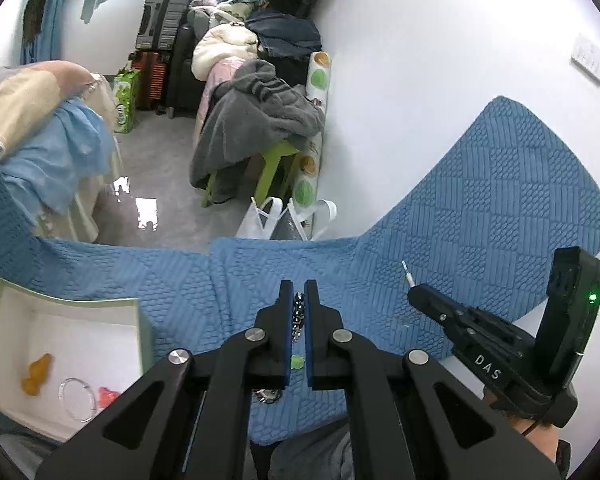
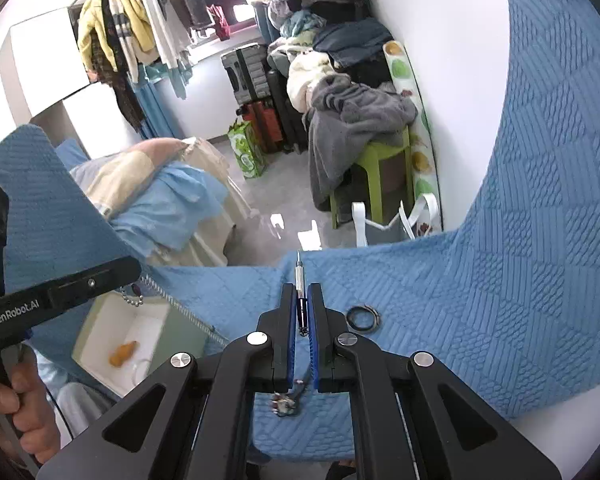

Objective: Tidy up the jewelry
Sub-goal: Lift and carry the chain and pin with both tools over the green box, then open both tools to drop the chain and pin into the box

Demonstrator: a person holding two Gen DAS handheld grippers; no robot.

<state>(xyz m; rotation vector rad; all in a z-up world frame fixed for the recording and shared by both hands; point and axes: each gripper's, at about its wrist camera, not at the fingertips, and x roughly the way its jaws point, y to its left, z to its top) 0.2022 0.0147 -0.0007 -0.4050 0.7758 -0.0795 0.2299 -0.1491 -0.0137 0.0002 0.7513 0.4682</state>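
Observation:
My left gripper point(image 1: 299, 292) is shut on a silver bead chain point(image 1: 298, 318) and holds it above the blue quilted mat point(image 1: 480, 220); the chain's end point(image 2: 134, 298) hangs over the box in the right wrist view. My right gripper point(image 2: 300, 294) is shut on a thin metal pin with a dark handle point(image 2: 299, 280), its tip also showing in the left wrist view point(image 1: 407, 274). A white box point(image 1: 72, 344) at the left holds an orange piece point(image 1: 38, 374), a clear ring point(image 1: 76, 398) and a pink piece point(image 1: 108, 396). A small green item point(image 1: 297, 362) lies on the mat.
A dark ring point(image 2: 363, 317) lies on the mat right of my right gripper. A small dark trinket point(image 2: 286, 402) lies under it. The mat's right side curls up against the white wall. Beyond the mat's edge are a green stool point(image 1: 276, 168), bags and piled clothes.

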